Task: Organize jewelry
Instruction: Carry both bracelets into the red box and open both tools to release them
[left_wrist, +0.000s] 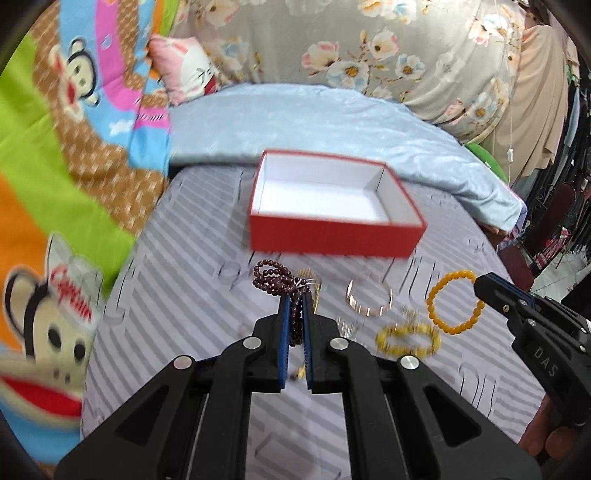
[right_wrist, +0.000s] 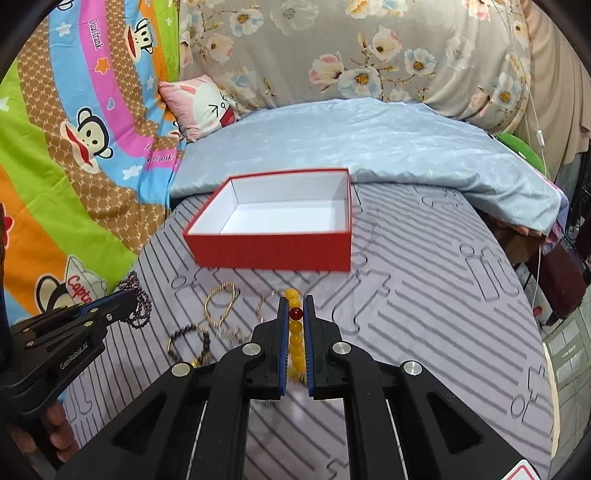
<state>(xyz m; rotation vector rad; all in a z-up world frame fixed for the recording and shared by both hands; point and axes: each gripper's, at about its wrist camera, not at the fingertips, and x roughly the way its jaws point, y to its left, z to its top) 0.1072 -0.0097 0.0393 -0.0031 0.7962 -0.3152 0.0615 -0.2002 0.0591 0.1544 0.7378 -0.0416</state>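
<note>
holding a bracelet apiece, both grippers face the red box (right_wrist: 273, 243), which sits open and empty on the striped sheet (right_wrist: 424, 314), likely so the jewelry can be dropped in. the left gripper (left_wrist: 294, 297) is clenched on the maroon beads (left_wrist: 273, 277); the right gripper (right_wrist: 295, 301) is clenched on the amber beads (right_wrist: 295, 332). a bangle (left_wrist: 369, 297) and other pieces lie loose before the box.

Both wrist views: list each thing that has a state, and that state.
Red box: open, empty.
Left gripper: shut on the dark bead strand.
Right gripper: shut on the amber bead bracelet.
Metal bangle: lying loose on the striped sheet.
Gold chain: loose on the sheet.
</note>
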